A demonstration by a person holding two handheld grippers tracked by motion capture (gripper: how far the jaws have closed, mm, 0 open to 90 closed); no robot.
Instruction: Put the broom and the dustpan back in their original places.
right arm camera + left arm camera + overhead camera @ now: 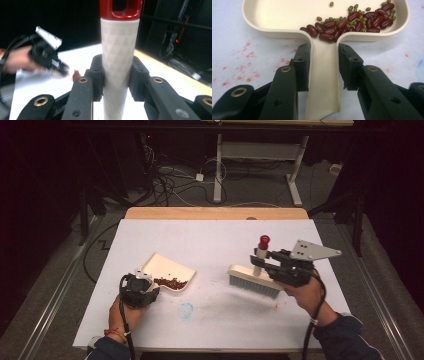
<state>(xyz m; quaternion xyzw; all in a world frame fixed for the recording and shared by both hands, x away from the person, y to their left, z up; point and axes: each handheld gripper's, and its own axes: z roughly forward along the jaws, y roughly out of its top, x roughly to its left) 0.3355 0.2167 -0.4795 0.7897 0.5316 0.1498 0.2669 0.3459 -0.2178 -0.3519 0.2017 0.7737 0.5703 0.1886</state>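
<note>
Dustpan with red beans and green beans inside

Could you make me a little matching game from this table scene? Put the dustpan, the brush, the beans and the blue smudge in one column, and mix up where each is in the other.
Things:
1. dustpan
2. brush
3. beans
4. blue smudge

Places or states:
A. piled inside the pan, near the handle
B. handle clamped in the left gripper, resting on the table
C. on the bare tabletop, between the two hands
D. handle clamped in the right gripper, red cap on top

Pairs: 1-B, 2-D, 3-A, 4-C
</note>
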